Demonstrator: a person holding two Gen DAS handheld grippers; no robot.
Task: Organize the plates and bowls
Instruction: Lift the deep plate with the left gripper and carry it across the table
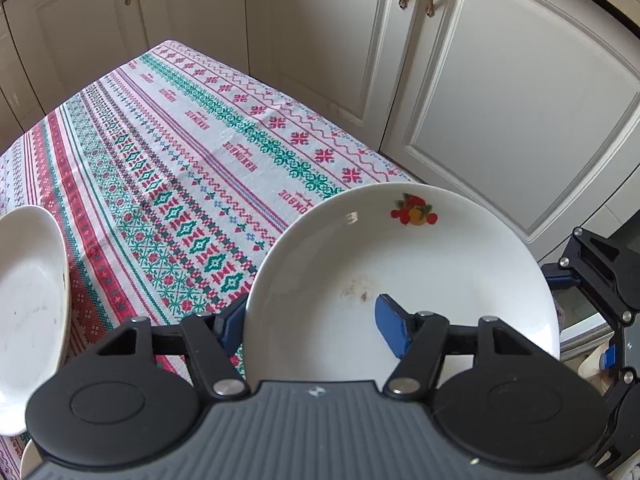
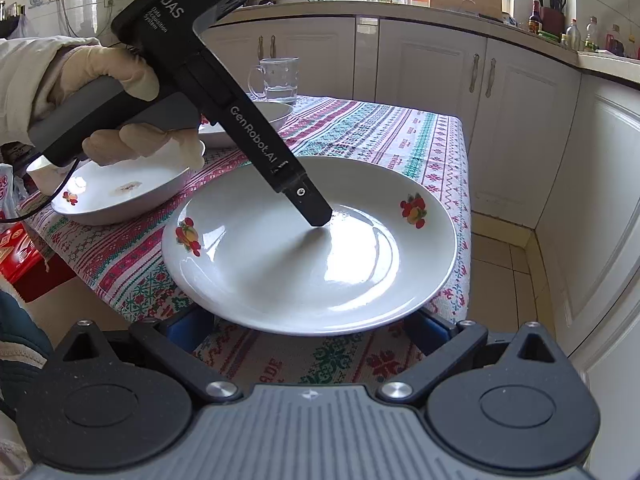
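A white plate with fruit decals [image 2: 304, 264] hangs over the near edge of the patterned table. In the left wrist view the plate [image 1: 400, 264] stands between my left gripper's [image 1: 316, 330] blue fingers: one finger [image 1: 394, 330] lies inside the plate, the other [image 1: 232, 326] is under its rim, so it is shut on the plate. In the right wrist view the left gripper [image 2: 316, 216] reaches down into the plate. My right gripper [image 2: 308, 332] is open, its blue fingers [image 2: 188, 330] wide apart below the plate's near rim. A white bowl [image 2: 120, 196] sits to the left.
More white dishes [image 2: 276, 114] and a glass jug [image 2: 278, 80] stand at the far end of the tablecloth [image 1: 168, 168]. A white bowl [image 1: 28, 312] lies at the left. Cream cabinets [image 1: 500, 100] surround the table. A red box [image 2: 16, 252] sits left of it.
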